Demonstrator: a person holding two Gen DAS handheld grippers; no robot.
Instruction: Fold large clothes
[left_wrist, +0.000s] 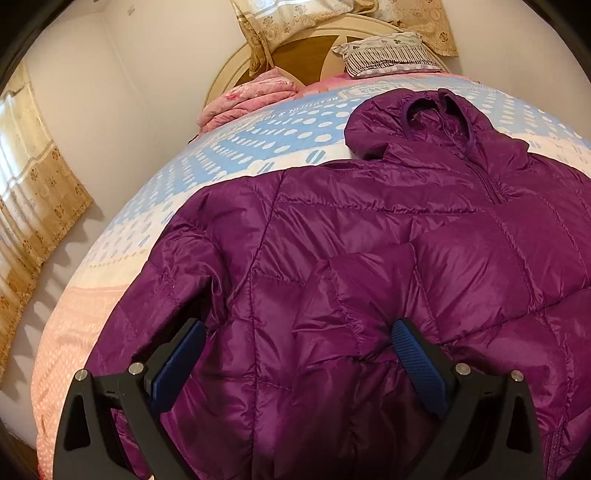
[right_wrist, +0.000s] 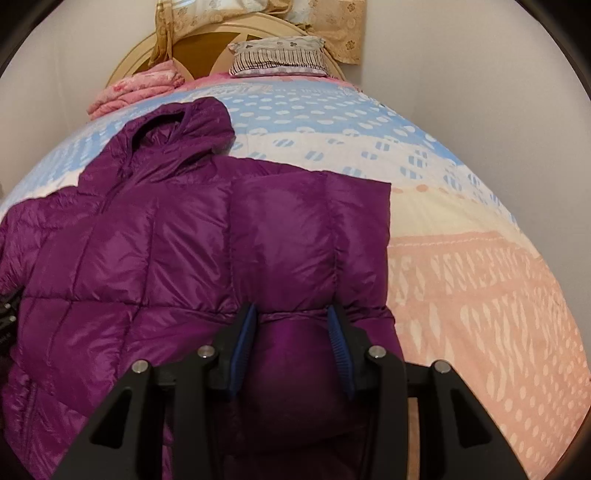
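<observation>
A purple hooded puffer jacket (left_wrist: 369, 240) lies front up on the bed, hood toward the headboard. My left gripper (left_wrist: 299, 332) is open, its blue pads spread wide above the jacket's lower left part near the left sleeve. In the right wrist view the jacket (right_wrist: 129, 251) has its right sleeve folded over the body. My right gripper (right_wrist: 291, 317) is shut on a bunched fold of that sleeve (right_wrist: 295, 369), which bulges between the blue pads.
The bed (right_wrist: 480, 277) has a blue, cream and pink patterned cover. A folded pink blanket (right_wrist: 140, 88) and a striped pillow (right_wrist: 277, 59) lie by the round headboard. White walls stand on both sides, and a beige curtain (left_wrist: 33, 206) hangs at the left.
</observation>
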